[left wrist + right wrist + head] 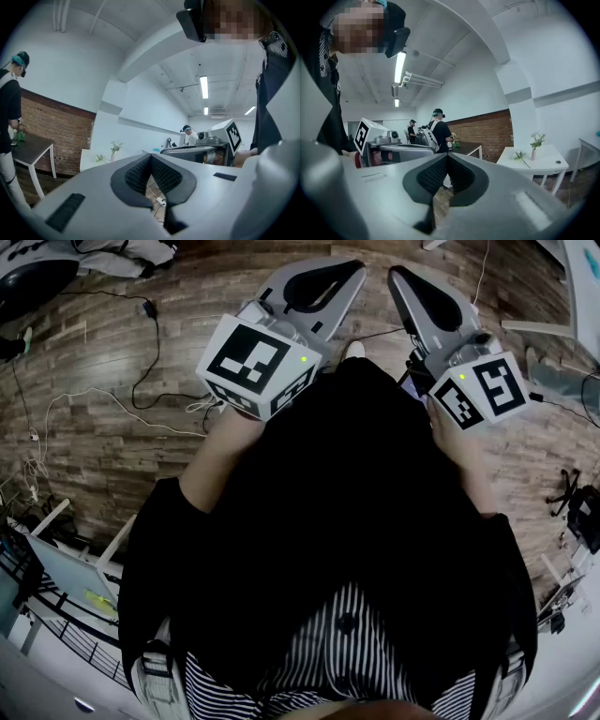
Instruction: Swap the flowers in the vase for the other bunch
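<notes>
Head view — both tongs (349,276) (405,279) level, shut

**Too Far Off, Too Much Covered**

Too small, in both gripper views, to tell kind or colour of the flowers (537,139) in the vase (533,153). Likewise the loose bunch (519,155) lying just left of the vase on the counter (548,161): a thin green stem, no more. Right of the vase, a dark speck (557,162), not nameable. Well left of the vase, something green (456,145) in front of a person (439,131), too small to name. In the left gripper view, lower part of the counter below the vase cut off by the body of the left gripper (151,159). In the head view, floor under the wearer hidden by a dark garment (347,521).
</notes>
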